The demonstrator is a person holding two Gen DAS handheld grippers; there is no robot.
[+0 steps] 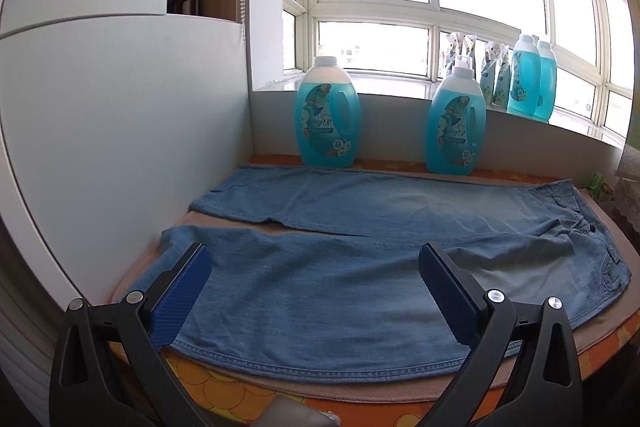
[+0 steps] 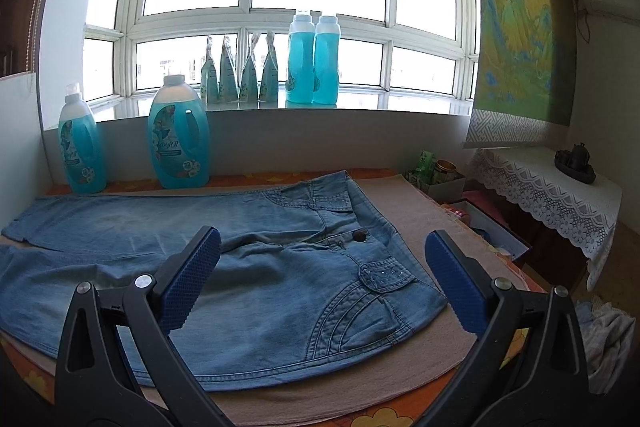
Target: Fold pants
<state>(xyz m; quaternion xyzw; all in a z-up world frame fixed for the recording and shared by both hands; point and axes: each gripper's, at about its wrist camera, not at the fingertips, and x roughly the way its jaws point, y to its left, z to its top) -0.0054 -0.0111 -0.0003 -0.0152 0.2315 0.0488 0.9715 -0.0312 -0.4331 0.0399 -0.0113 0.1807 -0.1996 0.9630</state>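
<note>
- Right tongs (image 2: 322, 279): blue-padded jaws spread wide, nothing between the pads, hanging over the waist end.
- Pants (image 2: 256, 267): blue denim, laid flat on a beige mat (image 2: 432, 211), waist toward 3 o'clock, legs running off toward 9 o'clock.
- Worktop (image 2: 100, 187): orange floral cover.
- Two blue detergent bottles (image 2: 178, 139): upright at 10 o'clock, beyond the pants.
- Windowsill (image 2: 360, 105): two more bottles, four pouches, at 12 o'clock.

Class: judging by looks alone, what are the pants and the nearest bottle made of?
Pants: denim, probably cotton, matte and faded; stitched seams, a pocket and a button show. Bottle: translucent plastic, glossy; blue liquid shows through, with a white cap.
</note>
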